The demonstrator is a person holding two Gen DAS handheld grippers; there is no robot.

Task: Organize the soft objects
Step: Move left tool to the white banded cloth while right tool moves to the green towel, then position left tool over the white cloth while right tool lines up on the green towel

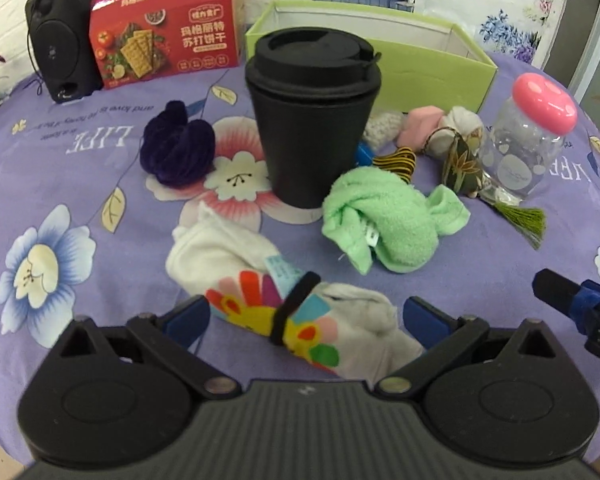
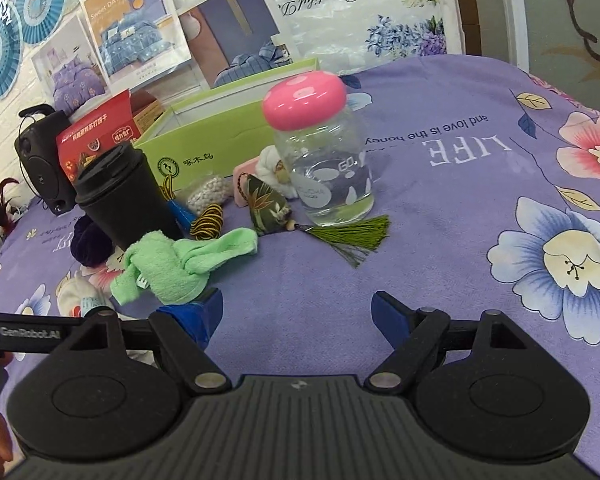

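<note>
A white sock bundle with colourful print and a black band [image 1: 284, 312] lies between the open jaws of my left gripper [image 1: 306, 316]. A green terry cloth [image 1: 384, 224] lies just beyond it, also in the right wrist view [image 2: 172, 268]. A dark purple velvet scrunchie [image 1: 178, 148] sits to the left. Small soft items lie by the green box [image 1: 432, 76]: a pink piece [image 1: 420, 124], a cream pouch [image 1: 458, 128], a floral sachet with green tassel [image 2: 268, 204]. My right gripper [image 2: 296, 316] is open and empty above the cloth.
A black lidded cup [image 1: 312, 120] stands mid-table. A clear jar with pink lid [image 2: 320, 148] stands right. A red cracker box [image 1: 164, 36] and a black speaker [image 1: 60, 36] stand at the back left. A purple floral cloth [image 2: 480, 240] covers the table.
</note>
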